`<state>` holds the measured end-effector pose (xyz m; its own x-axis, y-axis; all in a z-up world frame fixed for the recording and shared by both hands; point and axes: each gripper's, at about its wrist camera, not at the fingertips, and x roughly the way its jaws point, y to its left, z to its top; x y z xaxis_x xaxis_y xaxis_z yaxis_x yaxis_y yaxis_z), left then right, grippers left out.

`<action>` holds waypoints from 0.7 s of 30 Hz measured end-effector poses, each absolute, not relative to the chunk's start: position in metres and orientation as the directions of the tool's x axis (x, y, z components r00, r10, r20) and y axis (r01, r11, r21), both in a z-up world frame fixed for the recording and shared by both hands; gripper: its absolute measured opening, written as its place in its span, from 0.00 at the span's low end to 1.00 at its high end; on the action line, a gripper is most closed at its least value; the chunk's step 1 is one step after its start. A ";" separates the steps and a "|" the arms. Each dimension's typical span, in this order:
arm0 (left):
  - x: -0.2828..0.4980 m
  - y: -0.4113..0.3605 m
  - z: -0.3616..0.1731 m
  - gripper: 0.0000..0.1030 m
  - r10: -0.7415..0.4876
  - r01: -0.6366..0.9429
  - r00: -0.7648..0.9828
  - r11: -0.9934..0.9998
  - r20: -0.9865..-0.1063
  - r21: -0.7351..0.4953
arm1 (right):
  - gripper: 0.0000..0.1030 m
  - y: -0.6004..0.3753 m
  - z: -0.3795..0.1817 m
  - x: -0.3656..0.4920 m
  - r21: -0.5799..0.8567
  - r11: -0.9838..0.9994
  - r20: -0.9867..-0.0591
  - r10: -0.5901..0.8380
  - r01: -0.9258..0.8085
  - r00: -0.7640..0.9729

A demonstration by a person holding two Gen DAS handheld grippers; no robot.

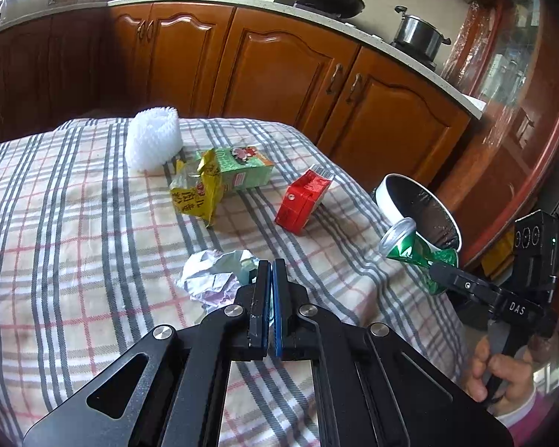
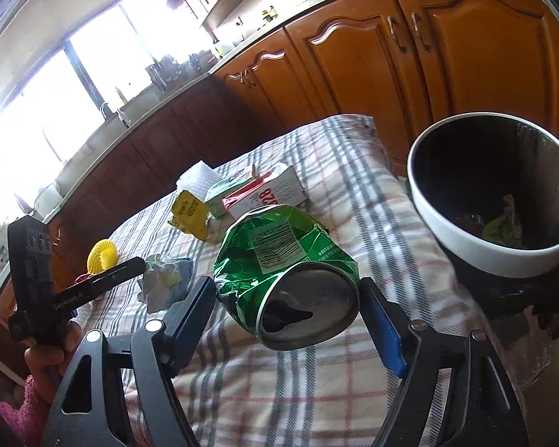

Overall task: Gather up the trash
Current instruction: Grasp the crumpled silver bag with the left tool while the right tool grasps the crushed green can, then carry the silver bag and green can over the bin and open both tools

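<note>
The right claw (image 2: 287, 320) grasps a crushed green can (image 2: 279, 260) across its dented middle, above the counter (image 2: 316, 391) beside the bin (image 2: 462, 253); light, thin and slippery, it suits this sideways hold, while the left claw (image 1: 271, 272) is clenched empty.

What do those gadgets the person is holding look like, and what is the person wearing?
Each is a black metal handheld tool. The left gripper and right gripper have two flat fingers with blue pads, silver bolts and cut-out slots. White lettering marks the handles, and a boxy black camera block sits on top. The sleeves are pink and fuzzy.
</note>
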<state>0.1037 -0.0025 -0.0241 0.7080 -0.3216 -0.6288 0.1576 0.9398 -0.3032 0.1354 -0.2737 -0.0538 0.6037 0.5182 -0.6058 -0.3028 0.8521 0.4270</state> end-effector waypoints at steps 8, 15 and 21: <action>0.110 -0.047 -0.009 0.00 -0.384 0.260 0.701 0.922 -0.601 -0.286 | 0.76 -0.296 -0.047 0.133 0.428 0.862 -0.587 0.494 -0.273 0.642; 0.121 -0.092 0.000 0.00 -0.440 0.349 0.678 0.898 -0.589 -0.270 | 0.76 -0.329 -0.039 0.133 0.421 0.878 -0.573 0.451 -0.226 0.685; 0.134 -0.127 0.011 0.00 -0.478 0.408 0.664 0.876 -0.575 -0.257 | 0.76 -0.359 -0.034 0.136 0.414 0.893 -0.566 0.403 -0.176 0.719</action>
<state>0.1345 -0.1272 0.0108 0.6635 -0.4781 -0.5754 0.4083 0.8759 -0.2571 0.1357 -0.3590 -0.0338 0.7189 0.4034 -0.5661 -0.1755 0.8933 0.4137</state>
